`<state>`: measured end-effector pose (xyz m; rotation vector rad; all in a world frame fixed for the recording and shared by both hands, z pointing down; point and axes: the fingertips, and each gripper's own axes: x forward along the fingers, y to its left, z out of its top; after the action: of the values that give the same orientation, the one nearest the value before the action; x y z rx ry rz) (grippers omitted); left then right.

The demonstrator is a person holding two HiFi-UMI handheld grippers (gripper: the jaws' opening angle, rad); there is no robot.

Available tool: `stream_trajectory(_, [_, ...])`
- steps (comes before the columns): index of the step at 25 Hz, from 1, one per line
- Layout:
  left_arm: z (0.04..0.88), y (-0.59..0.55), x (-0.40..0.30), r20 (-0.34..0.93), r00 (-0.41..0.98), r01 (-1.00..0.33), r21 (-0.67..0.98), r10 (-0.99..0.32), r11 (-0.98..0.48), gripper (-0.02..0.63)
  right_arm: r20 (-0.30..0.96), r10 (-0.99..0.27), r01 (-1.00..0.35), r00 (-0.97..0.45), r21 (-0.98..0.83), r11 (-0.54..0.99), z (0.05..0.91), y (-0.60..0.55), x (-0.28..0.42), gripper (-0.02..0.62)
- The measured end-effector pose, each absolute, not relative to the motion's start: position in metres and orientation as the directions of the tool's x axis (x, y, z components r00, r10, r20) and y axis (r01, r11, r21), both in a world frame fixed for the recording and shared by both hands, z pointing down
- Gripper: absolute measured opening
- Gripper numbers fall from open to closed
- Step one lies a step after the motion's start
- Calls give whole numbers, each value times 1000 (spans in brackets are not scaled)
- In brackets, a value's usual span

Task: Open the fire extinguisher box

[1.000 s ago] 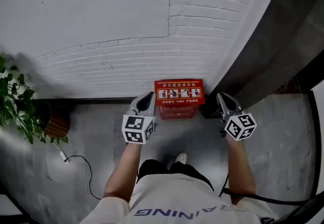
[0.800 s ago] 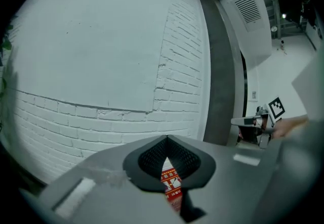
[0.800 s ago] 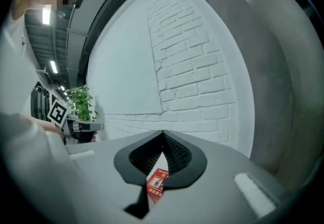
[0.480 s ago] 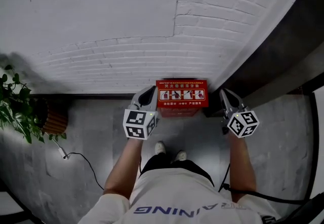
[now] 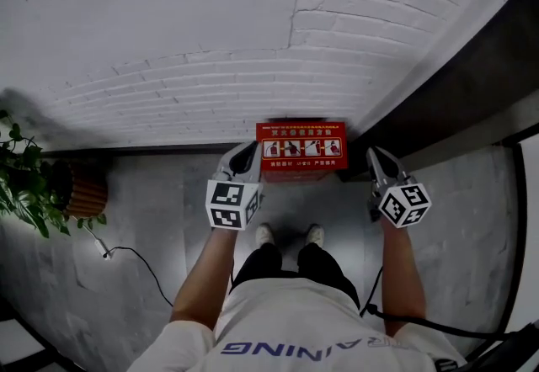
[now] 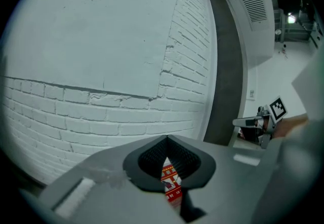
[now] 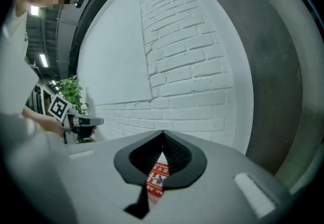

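A: Which step is this?
B: The approach. The left tool [image 5: 243, 156] and right tool [image 5: 375, 158] are both closed on nothing, either side of the fire extinguisher box [image 5: 301, 146], apparently not touching it.
A: And the box?
B: It's on the floor [image 5: 152, 202] against the white brick wall [image 5: 210, 84] and looks shut. Next, I'd guess, one tool must catch its front edge.

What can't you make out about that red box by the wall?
- Front and any latch of the red box: head view shows mainly its top.
- Its print: too small to read.
- Most of the box in both gripper views: left gripper and right gripper cover all but a sliver.
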<state>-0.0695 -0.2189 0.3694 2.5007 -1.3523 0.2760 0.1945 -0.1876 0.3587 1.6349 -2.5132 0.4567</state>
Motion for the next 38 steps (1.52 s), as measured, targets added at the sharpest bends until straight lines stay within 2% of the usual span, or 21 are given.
stream_trajectory(8, [436, -209, -56, 407, 471, -881, 164, -783, -444, 6, 325, -820, -881, -471, -212, 422, 418, -202, 212, 3])
stream_trajectory(16, [522, -196, -42, 465, 425, -902, 140, -777, -410, 6, 392, -775, -868, -496, -202, 453, 511, -198, 231, 3])
stream_trajectory(28, [635, -186, -19, 483, 454, -886, 151, -749, -439, 6, 445, -764, -884, -467, -213, 416, 641, -187, 250, 3])
stream_trajectory(38, [662, -193, 2, 466, 484, -869, 159, -740, -469, 6, 477, -755, -890, -450, -167, 424, 687, -185, 260, 9])
